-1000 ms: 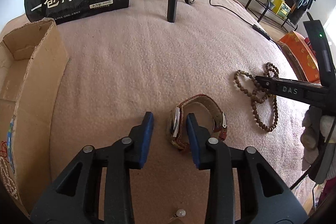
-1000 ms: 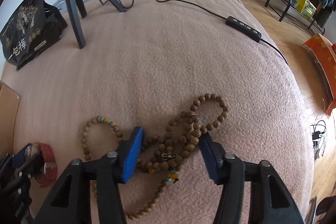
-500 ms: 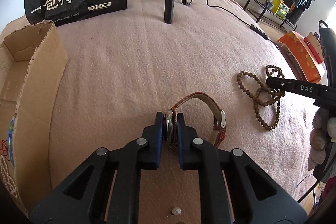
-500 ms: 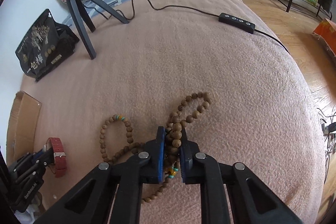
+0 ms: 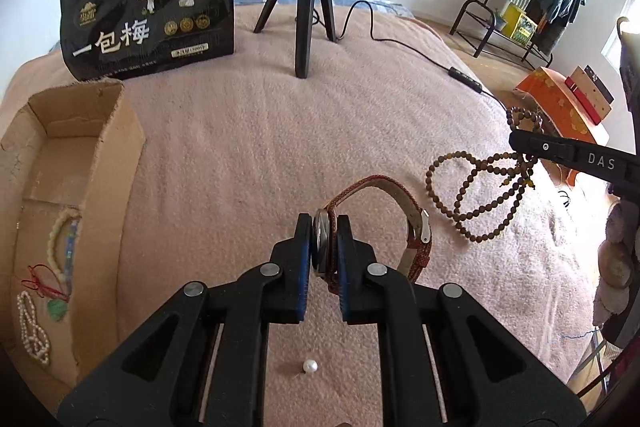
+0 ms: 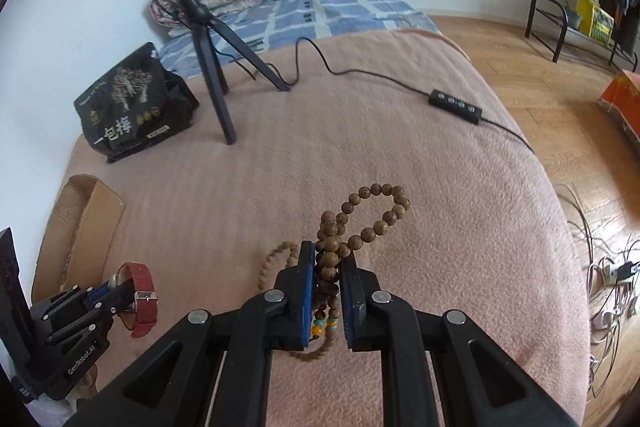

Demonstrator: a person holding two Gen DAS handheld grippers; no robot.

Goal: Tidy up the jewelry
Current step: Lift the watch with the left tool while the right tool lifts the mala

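My left gripper [image 5: 323, 231] is shut on the face of a watch [image 5: 416, 227] with a red-brown strap and holds it above the pink blanket. It also shows in the right wrist view [image 6: 140, 291]. My right gripper [image 6: 326, 259] is shut on a string of brown wooden beads [image 6: 376, 203] and holds it lifted, loops hanging; the beads also show in the left wrist view [image 5: 476, 195]. An open cardboard box [image 5: 120, 155] at the left holds pearl and bead pieces [image 5: 34, 323]. A loose pearl [image 5: 310, 365] lies on the blanket below my left gripper.
A black snack bag [image 5: 148, 15] and a black tripod [image 5: 304, 7] stand at the back. A cable with a controller [image 6: 454, 105] runs right across the blanket [image 6: 360, 147]. An orange box [image 5: 560, 111] sits beyond the right edge.
Both grippers closed, the left on the watch and the right on the wooden beads. Both then lifted their items off the blanket.
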